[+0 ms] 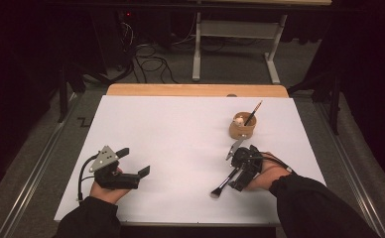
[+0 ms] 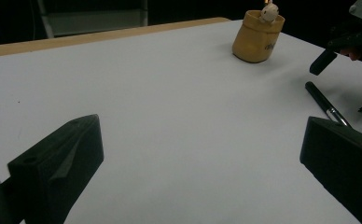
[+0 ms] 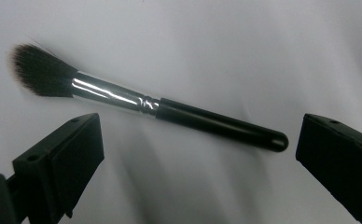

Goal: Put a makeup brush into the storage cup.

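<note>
Jaws of the right gripper (image 3: 195, 154) stand wide apart over the black-handled makeup brush with a silver ferrule and dark bristles (image 3: 142, 103), which lies flat on the white sheet (image 3: 216, 42) between and just beyond them, touched by neither. From the high view the brush (image 1: 224, 183) sits at the near right of the table, bristles toward the person, with the right gripper (image 1: 241, 167) poised directly above its handle. Behind it, a little farther up the sheet, stands a round tan wooden cup (image 1: 242, 126) that already holds a slim pencil-like stick (image 1: 254, 112) and a small pale figure (image 1: 238, 120).

My reading is that the brush is meant for that cup, and nothing of that is done yet: it must be gripped, lifted, and stood in the cup.

Farther out, the left gripper (image 1: 131, 163) rests at the near left of the sheet, its jaws likewise spread and holding nothing, well apart from the brush.
</note>
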